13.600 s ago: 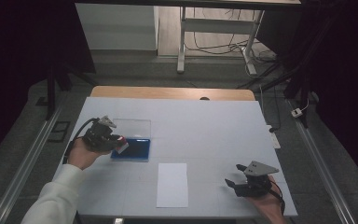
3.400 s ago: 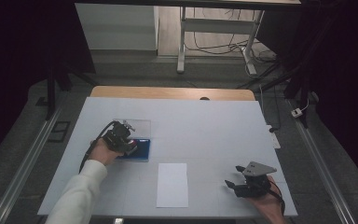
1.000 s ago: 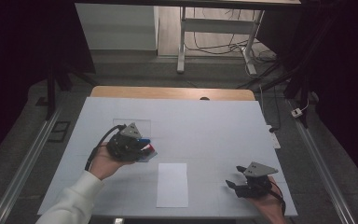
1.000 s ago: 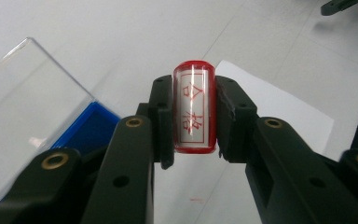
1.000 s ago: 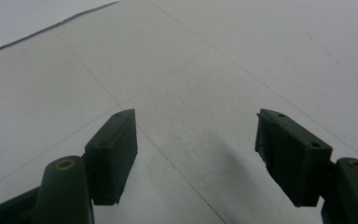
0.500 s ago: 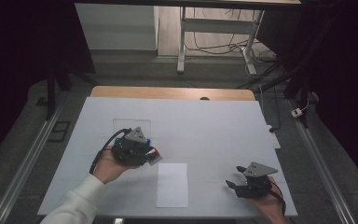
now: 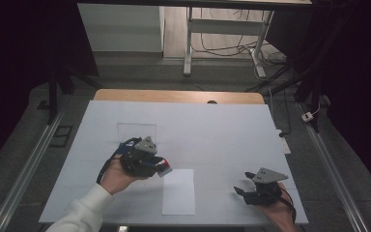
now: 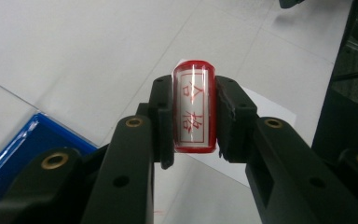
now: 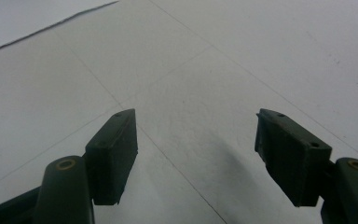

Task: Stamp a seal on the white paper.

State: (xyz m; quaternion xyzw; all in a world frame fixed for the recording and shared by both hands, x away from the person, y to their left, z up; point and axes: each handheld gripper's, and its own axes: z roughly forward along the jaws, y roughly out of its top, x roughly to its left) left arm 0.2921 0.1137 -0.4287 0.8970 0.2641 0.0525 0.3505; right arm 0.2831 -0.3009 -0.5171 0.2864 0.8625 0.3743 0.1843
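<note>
Gripping anything, the left fingers (image 8: 161,126)?
– Yes. They are clenched on a small stamp (image 8: 193,109), one finger against each side. It has a red rim and a white face with red characters, and it stands upright between them in the left gripper view.

And where is that stamp over the worktop (image 7: 222,130)?
– In the high view it is at the tip of the left gripper (image 7: 162,167), left of the middle of the worktop, just beside the far left corner of the sheet of paper (image 7: 178,193). I cannot tell whether it touches the surface.

What lies around it?
– In the left gripper view a blue tray (image 8: 32,144) sits low on the left, near the fingers. A corner of the white paper shows behind the right-hand finger. Farther back on the worktop, in the high view, a clear flat rectangle (image 7: 136,130) lies apart from the gripper.

Who holds it?
– A hand (image 7: 113,176) in a white sleeve (image 7: 82,212), coming in from the bottom left.

And the right fingers (image 9: 114,149)?
– Released. They stand well apart with bare worktop between them and nothing in the gap.

Where is that one?
– The right gripper (image 7: 240,183) is at the near right of the worktop, to the right of the paper and well apart from the stamp.
</note>
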